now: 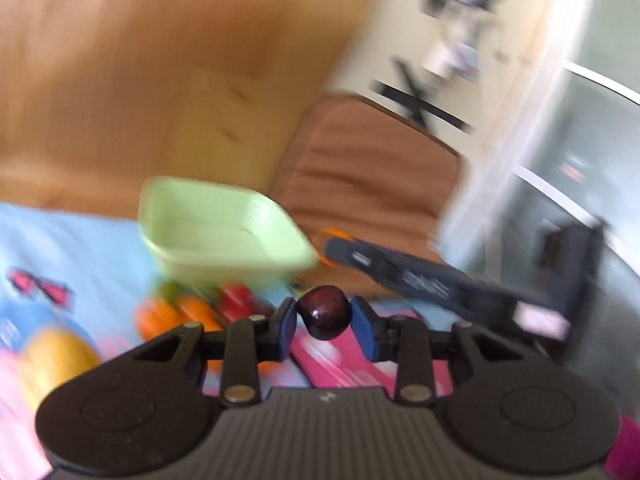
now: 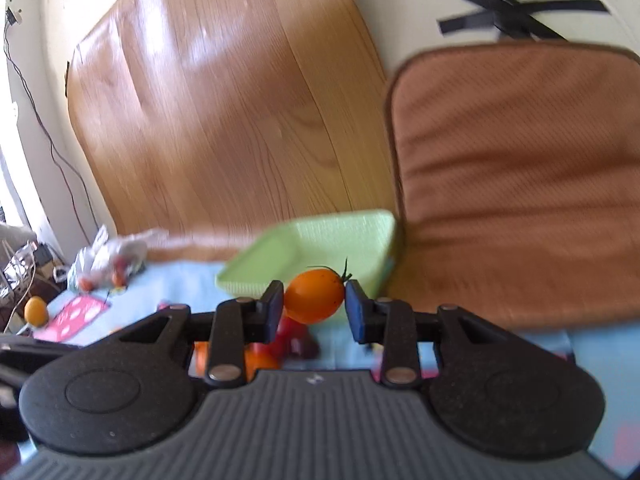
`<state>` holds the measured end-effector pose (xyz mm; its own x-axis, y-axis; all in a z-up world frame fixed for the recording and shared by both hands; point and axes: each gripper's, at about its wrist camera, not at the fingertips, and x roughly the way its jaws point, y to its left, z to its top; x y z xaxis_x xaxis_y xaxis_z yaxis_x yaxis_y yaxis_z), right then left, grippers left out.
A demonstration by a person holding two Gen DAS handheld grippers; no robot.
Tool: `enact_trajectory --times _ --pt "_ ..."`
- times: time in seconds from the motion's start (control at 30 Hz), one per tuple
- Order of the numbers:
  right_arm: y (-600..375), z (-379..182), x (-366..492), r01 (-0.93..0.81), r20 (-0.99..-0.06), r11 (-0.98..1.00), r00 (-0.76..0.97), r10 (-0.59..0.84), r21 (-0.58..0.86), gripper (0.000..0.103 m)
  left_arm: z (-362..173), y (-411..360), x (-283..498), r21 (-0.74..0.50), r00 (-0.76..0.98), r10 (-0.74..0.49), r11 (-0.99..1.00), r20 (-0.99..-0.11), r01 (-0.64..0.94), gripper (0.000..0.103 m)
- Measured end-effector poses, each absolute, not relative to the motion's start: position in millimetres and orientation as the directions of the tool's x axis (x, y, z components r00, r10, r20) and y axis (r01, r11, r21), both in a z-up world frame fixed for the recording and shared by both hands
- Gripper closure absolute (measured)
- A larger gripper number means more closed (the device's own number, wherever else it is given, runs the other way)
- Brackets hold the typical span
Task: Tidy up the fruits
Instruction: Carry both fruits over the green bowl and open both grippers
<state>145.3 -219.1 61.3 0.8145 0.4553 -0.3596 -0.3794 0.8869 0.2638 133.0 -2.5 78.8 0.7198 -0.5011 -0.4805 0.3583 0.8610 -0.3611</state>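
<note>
My left gripper [image 1: 324,314] is shut on a dark red cherry [image 1: 325,312] and holds it above the blue cloth. My right gripper [image 2: 314,300] is shut on an orange cherry tomato [image 2: 314,295] with a green stem. A light green square tray [image 1: 224,228] stands just beyond both grippers; it also shows in the right wrist view [image 2: 340,240]. A pile of orange and red fruits [image 1: 188,312] lies on the cloth in front of the tray, left of the cherry. In the right wrist view the pile [image 2: 276,344] is below the held tomato. The other gripper's dark body [image 1: 440,280] reaches in from the right.
A brown seat cushion [image 2: 516,176] lies right of the tray. A wood floor panel [image 2: 224,112] lies behind. A yellow fruit [image 1: 60,356] sits at the left on the cloth. A plastic bag with small fruits [image 2: 108,260] and another yellow fruit [image 2: 36,310] lie far left.
</note>
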Motion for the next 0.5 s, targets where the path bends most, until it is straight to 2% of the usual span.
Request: enact_trajectory --times 0.1,0.23,0.4,0.43,0.47,0.5 --pt "-204 60 167 -0.379 -0.349 0.898 0.829 0.437 0.225 0.067 76 6 184 -0.361 0.743 -0.427 0.895 -0.516 0.264 0.073" --pt "-191 46 186 -0.367 -0.378 0.913 0.831 0.409 0.181 0.067 61 6 243 -0.373 0.712 -0.389 0.908 -0.584 0.191 0.073" --pt "-187 35 197 -0.371 -0.400 0.916 0.824 0.401 0.153 0.065 39 1 270 -0.350 0.692 -0.342 0.927 -0.636 0.136 0.072" --pt "-186 33 197 -0.376 -0.401 0.915 0.823 0.402 0.147 0.064 37 2 269 -0.342 0.697 -0.337 0.929 -0.632 0.139 0.070" --pt "-187 33 195 -0.377 -0.397 0.915 0.826 0.401 0.140 0.064 38 1 266 -0.332 0.701 -0.333 0.932 -0.631 0.144 0.063" --pt "-188 32 194 -0.379 -0.394 0.915 0.827 0.401 0.136 0.058 39 -2 265 -0.323 0.706 -0.327 0.935 -0.629 0.145 0.059"
